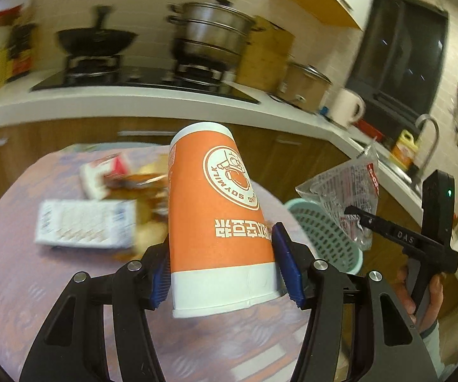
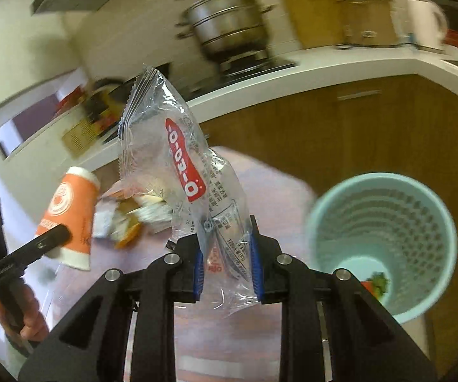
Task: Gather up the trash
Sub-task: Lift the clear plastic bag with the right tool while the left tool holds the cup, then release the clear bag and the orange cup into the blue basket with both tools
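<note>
Left gripper point(image 1: 221, 262) clenched on cup point(image 1: 216, 210); right gripper point(image 2: 225, 265) clenched on wrapper point(image 2: 181, 159), left of bin point(image 2: 385, 242), above worktop point(image 2: 260, 172).

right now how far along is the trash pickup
Partway. Done: a bit of trash already lies at the bottom of the teal basket. In hand: the left gripper is shut on the orange paper cup, the right gripper on a clear plastic wrapper, neither dropped in yet. Left: a white carton and blurred wrappers on the table.
</note>
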`<state>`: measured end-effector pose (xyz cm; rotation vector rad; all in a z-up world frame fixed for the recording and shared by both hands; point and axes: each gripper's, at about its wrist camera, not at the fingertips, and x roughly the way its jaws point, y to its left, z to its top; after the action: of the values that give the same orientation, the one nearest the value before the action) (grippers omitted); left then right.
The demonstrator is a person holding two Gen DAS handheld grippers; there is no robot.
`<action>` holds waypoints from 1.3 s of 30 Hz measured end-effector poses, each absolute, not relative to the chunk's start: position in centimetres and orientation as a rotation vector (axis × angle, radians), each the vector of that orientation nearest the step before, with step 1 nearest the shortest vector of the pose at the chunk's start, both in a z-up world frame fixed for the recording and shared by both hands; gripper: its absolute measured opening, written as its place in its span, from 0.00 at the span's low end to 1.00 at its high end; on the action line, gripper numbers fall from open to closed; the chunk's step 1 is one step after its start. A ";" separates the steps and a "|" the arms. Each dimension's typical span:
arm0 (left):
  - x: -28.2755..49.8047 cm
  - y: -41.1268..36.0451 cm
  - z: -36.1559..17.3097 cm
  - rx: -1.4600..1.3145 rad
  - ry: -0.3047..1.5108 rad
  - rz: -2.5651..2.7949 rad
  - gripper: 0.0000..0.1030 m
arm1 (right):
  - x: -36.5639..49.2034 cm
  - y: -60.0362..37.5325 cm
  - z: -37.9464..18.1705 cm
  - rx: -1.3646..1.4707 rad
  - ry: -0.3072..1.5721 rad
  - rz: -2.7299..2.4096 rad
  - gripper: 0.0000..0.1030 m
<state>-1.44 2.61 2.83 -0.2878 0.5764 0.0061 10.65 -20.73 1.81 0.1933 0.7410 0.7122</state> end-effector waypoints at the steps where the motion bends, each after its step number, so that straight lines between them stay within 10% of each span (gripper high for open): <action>1: -0.7 1.9 3.0 -0.274 0.583 -0.005 0.54 | 11.2 -21.9 1.6 0.209 0.740 0.686 0.20; 19: 12.2 -11.2 0.8 -0.139 0.729 -0.244 0.54 | 21.5 -30.4 -10.4 0.368 1.025 0.333 0.23; 24: 15.1 -13.5 -1.1 -0.130 0.786 -0.272 0.55 | 22.4 -30.8 -12.2 0.386 1.064 0.304 0.58; 39: 19.3 -17.5 -5.3 -0.113 0.874 -0.301 0.56 | 23.4 -32.2 -13.9 0.343 1.098 0.267 0.62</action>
<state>19.33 -17.52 -5.28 -0.1125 0.8739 -0.3009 23.43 -32.22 -13.94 0.3435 1.0984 0.2668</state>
